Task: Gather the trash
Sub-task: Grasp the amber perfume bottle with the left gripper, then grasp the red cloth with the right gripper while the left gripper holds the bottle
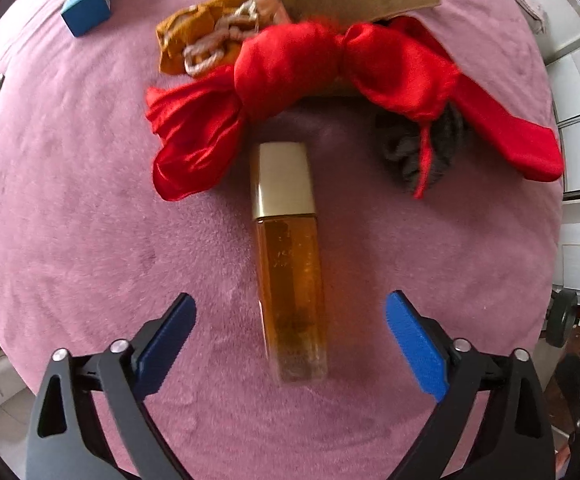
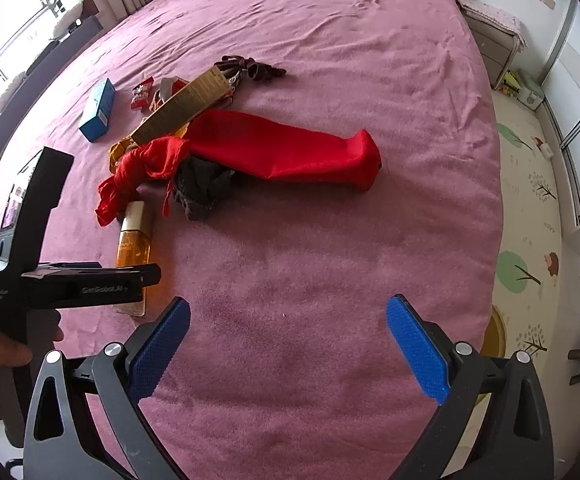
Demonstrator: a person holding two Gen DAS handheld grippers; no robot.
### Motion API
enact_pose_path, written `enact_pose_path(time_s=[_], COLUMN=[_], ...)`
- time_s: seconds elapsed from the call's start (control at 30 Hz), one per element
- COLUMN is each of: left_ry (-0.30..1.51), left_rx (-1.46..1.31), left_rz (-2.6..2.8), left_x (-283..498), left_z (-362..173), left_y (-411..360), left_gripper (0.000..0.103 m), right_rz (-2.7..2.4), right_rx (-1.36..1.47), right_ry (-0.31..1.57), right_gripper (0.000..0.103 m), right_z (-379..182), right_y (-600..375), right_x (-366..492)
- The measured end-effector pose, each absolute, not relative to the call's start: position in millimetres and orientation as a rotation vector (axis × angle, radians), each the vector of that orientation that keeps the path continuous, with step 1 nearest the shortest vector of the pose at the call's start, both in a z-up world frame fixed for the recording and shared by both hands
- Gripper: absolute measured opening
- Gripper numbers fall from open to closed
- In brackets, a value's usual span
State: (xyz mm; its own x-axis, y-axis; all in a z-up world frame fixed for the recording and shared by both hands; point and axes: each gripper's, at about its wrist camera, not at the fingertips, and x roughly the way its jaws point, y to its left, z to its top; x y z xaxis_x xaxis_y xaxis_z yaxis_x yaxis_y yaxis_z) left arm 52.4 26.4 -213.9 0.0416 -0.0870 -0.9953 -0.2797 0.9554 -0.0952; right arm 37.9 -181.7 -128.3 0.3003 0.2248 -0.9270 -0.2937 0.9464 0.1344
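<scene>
An amber bottle (image 1: 291, 280) with a pale gold cap lies on the pink bedspread (image 1: 70, 220), cap pointing away. My left gripper (image 1: 290, 320) is open, its blue fingers either side of the bottle's lower half without touching it. The bottle also shows in the right wrist view (image 2: 134, 240), partly hidden by the left gripper's black body. My right gripper (image 2: 288, 320) is open and empty over bare bedspread (image 2: 329, 260). Red wrappers (image 2: 142, 92), a blue box (image 2: 98, 110) and a flat tan cardboard piece (image 2: 186, 108) lie farther back.
A red cloth (image 1: 329, 68), a dark sock bundle (image 1: 421, 152) and a mustard cloth with chain (image 1: 206, 40) lie just beyond the bottle. The bed edge runs along the right, with a patterned floor mat (image 2: 529, 208) and a nightstand (image 2: 493, 48) beyond.
</scene>
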Motion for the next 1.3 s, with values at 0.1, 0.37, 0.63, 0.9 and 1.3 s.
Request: enact_pose_path(time_s=[0.1, 0.37, 0.63, 0.9, 1.3], left_ry=[1.552, 1.553, 1.513, 1.492, 1.525], left_rx=[-0.300, -0.257, -0.303, -0.304, -0.370], left_rz=[0.151, 0.140, 0.072, 0.032, 0.036], left_x=[54.1, 53.4, 46.2, 34.9, 29.0], left_z=[-223.7, -230.3, -220.3, -210.3, -198.4], left_y=[27.0, 32.6, 69.7, 117.9, 185.6], left_gripper=[0.080, 0.035, 0.033, 0.032, 0.032], right_rz=[0.341, 0.366, 0.445, 0.530, 0.581], right_rx=[-0.072, -0.085, -0.099, -0.127, -0.237], right_ry=[1.224, 1.232, 1.207, 1.174, 1.247], right_gripper=[0.094, 0.094, 0.094, 0.094, 0.084], right_z=[-129.4, -132.5, -123.7, -119.2, -157.4], right_y=[-177.2, -154.5, -107.1, -49.9, 14.4], right_x=[39.0, 45.4, 59.2, 90.6, 125.1])
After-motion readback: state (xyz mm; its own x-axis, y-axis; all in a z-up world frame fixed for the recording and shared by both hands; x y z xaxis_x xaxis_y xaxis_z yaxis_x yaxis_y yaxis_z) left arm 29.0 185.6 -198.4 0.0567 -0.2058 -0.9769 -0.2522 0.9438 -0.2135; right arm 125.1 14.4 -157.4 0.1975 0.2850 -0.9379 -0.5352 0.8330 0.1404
